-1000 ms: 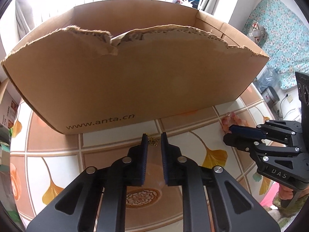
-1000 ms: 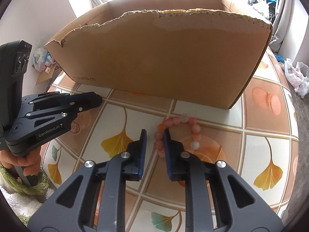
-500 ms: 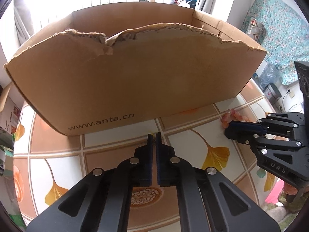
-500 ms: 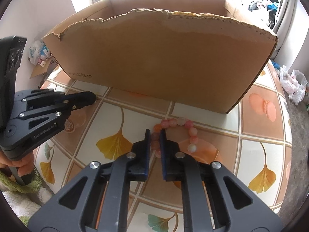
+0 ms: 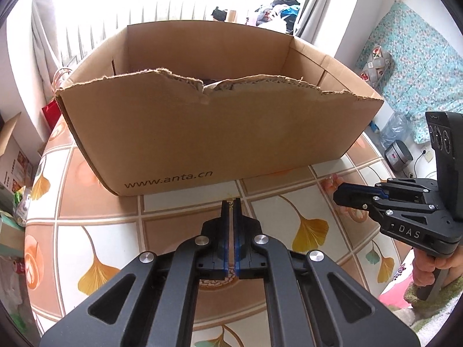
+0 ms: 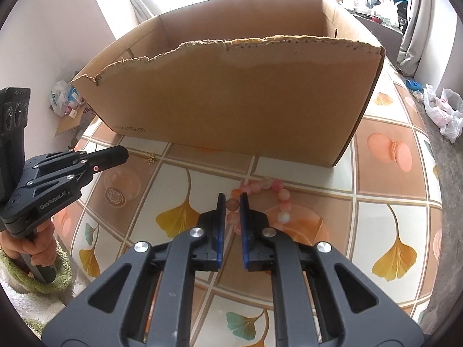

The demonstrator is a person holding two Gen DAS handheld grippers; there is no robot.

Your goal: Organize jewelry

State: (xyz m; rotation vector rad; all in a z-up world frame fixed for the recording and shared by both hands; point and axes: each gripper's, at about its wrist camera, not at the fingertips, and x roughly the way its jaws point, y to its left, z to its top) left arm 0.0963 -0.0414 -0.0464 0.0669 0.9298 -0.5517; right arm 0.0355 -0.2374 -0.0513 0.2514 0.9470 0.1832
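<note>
My left gripper [image 5: 230, 201] is shut, and a speck of a small gold piece [image 5: 230, 202] shows in the slit at its tips. From the right wrist view the gold piece [image 6: 149, 159] pokes out just past the left gripper [image 6: 125, 152], low over the table. My right gripper [image 6: 232, 197] is shut on one bead of a pink bead bracelet [image 6: 272, 185], whose other beads lie on the tiled tabletop [image 6: 390, 173]. From the left wrist view the right gripper [image 5: 337, 198] covers most of the bracelet [image 5: 328, 180]. An open cardboard box [image 5: 217, 133] with a torn front rim stands just beyond both.
The box [image 6: 246, 101] fills the far half of the round table, with the table's edge close at the right [image 6: 434, 202]. A hand [image 6: 31, 248] over a green towel holds the left handle. Plastic bags [image 6: 442, 110] lie on the floor.
Both pairs of jaws have closed, the left around the gold piece and the right around a bead of the bracelet. The box now sits lower in both views, showing its inside.
</note>
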